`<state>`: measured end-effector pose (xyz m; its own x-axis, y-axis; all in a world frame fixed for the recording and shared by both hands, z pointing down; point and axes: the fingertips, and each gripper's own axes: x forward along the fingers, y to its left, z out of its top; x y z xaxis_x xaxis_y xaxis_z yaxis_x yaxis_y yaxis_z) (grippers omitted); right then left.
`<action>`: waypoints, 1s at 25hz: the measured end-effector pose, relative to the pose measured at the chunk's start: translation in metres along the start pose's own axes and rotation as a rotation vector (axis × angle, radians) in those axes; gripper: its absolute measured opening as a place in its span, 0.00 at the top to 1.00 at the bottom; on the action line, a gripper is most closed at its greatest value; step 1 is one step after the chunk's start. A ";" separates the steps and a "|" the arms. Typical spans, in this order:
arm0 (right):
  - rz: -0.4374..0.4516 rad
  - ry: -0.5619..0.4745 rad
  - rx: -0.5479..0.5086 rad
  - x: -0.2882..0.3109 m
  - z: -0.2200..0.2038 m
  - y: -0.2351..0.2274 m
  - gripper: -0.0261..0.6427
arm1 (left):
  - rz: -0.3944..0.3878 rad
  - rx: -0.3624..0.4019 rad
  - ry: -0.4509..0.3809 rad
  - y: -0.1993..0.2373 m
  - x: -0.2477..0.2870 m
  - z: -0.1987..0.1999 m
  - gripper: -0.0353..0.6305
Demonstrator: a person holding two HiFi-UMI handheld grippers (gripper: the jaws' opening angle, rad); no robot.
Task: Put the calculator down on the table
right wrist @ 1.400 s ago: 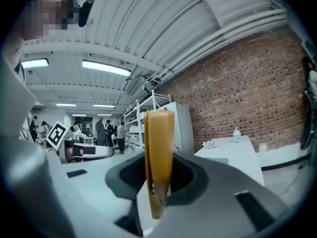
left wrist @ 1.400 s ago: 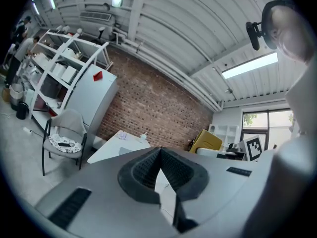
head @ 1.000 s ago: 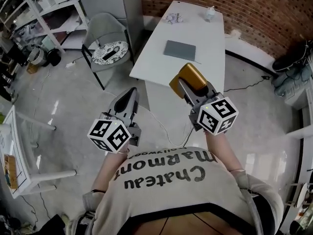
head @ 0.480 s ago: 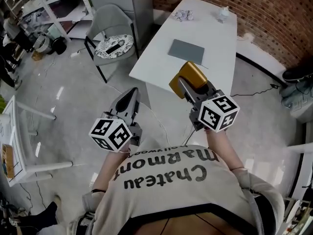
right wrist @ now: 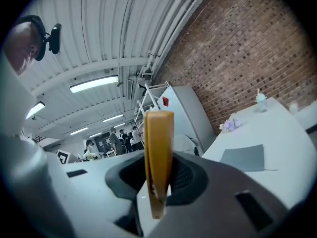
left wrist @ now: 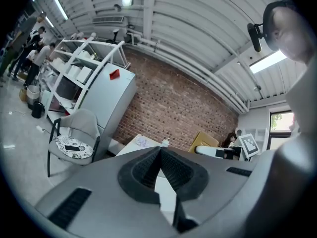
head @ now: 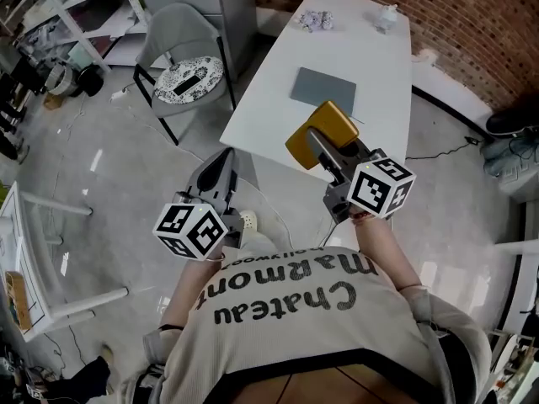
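Observation:
The calculator (head: 322,130) is a flat yellow-orange slab, and my right gripper (head: 317,146) is shut on it. It hangs over the near end of the white table (head: 268,112). In the right gripper view the calculator (right wrist: 158,148) stands edge-on between the pads, with the table (right wrist: 287,138) ahead at the right. My left gripper (head: 224,163) is shut and holds nothing; it hovers over the floor left of the table's near corner. In the left gripper view its tips (left wrist: 159,149) meet, and the calculator (left wrist: 206,140) shows at the right.
A grey pad (head: 323,89) lies mid-table. A crumpled bit (head: 315,19) and a small white object (head: 387,13) sit at the far end. A grey chair (head: 187,78) with a patterned cushion stands left of the table. Shelving (head: 50,23) lines the far left, a brick wall (head: 472,15) the back.
Both grippers have come forward toward the table. The calculator now overlaps the table's near end, and the right gripper has rolled a little. The grip on the calculator is unchanged.

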<state>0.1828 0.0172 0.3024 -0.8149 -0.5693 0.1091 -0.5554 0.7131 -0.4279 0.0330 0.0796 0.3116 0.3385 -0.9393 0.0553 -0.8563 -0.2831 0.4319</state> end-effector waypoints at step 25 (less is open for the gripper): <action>-0.198 -0.114 -0.062 0.202 0.080 -0.045 0.82 | -0.185 0.060 0.001 0.169 0.124 0.136 0.94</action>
<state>0.0565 -0.1624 0.2723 -0.6668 -0.7407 0.0822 -0.7149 0.6045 -0.3515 -0.1226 -0.1110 0.2694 0.4924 -0.8702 -0.0194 -0.8013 -0.4619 0.3801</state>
